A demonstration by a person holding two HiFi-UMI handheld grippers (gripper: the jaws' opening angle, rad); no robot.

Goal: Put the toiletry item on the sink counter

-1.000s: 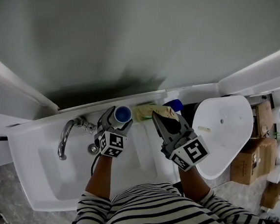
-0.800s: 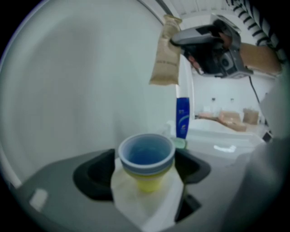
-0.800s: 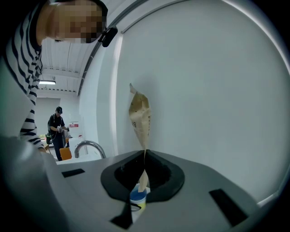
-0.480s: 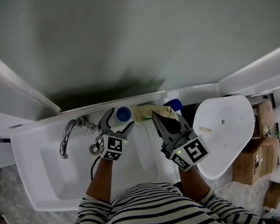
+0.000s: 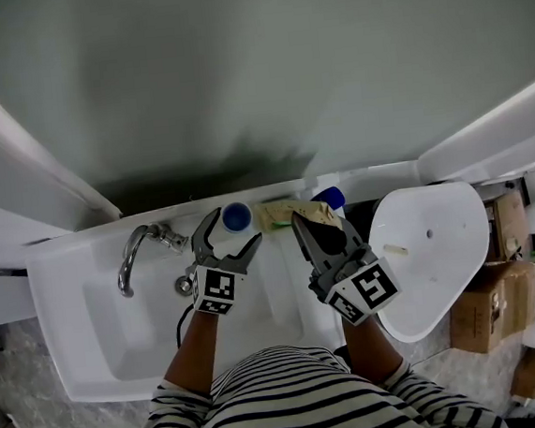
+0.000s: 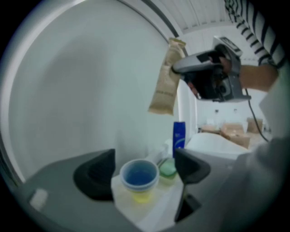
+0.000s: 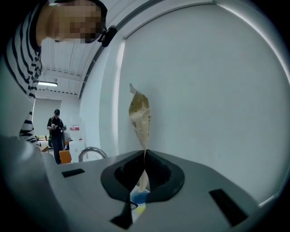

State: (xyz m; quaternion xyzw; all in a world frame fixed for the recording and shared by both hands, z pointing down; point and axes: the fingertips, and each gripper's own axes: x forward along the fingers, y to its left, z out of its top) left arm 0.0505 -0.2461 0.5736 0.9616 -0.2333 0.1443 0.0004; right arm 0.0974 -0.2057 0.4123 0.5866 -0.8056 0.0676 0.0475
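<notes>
Tan pouch (image 6: 166, 77); blue cup (image 6: 139, 174), yellow base; blue bottle (image 6: 179, 133); white sink (image 5: 89, 320); black-white striped shirt (image 5: 286, 404).

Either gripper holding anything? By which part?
Right gripper pinches the tan pouch by one end. Left gripper: jaws just opened, clear of the blue cup.

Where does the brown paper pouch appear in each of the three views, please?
Head view: the pouch is just right of centre, pinched in the right tool.
Left gripper view: upper middle, in that tool.
Right gripper view: centre, rising from the shut jaws.
Shared landmark: the blue cup, seen in all three.
</notes>
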